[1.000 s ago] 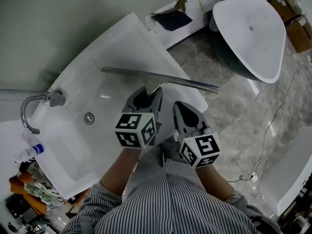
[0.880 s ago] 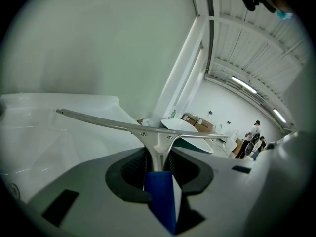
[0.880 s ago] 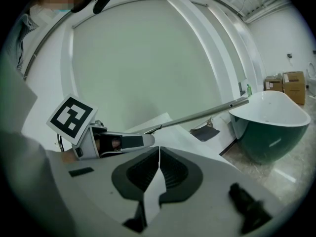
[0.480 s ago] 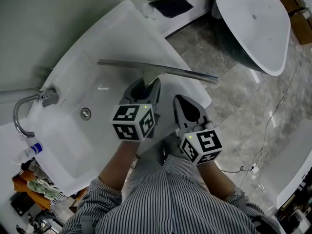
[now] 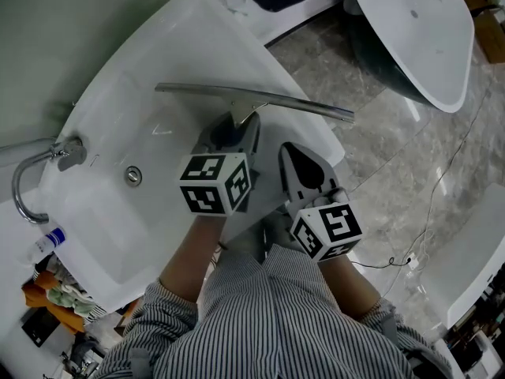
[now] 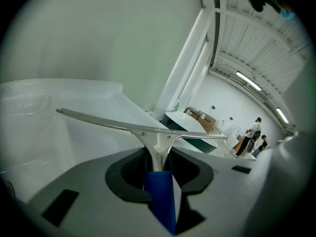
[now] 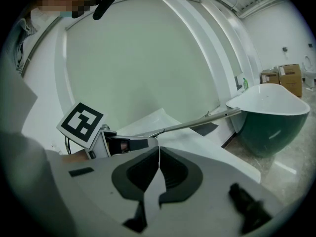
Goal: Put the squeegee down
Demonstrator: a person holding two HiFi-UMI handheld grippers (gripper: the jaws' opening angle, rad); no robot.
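A squeegee (image 5: 252,99) with a long metal blade bar and a blue handle (image 6: 160,189) hangs over the white washbasin (image 5: 118,212). My left gripper (image 5: 237,129) is shut on its handle neck, the bar (image 6: 138,127) lying crosswise just ahead of the jaws. In the right gripper view the squeegee bar (image 7: 202,121) reaches to the right above the basin's rim. My right gripper (image 5: 298,168) sits beside the left one, over the basin's near right edge, its jaws shut with nothing between them (image 7: 158,154).
A curved tap (image 5: 35,176) stands at the basin's left, a drain (image 5: 134,175) in its bottom. A bottle (image 5: 47,243) and cloths lie at the lower left. A second white basin with a dark underside (image 5: 418,38) stands on the marble floor (image 5: 387,156) at the upper right. A cable (image 5: 426,227) trails there.
Both grippers and the squeegee have sunk a little toward the basin; the bar sits slightly lower over the bowl. The grip on the handle is unchanged.
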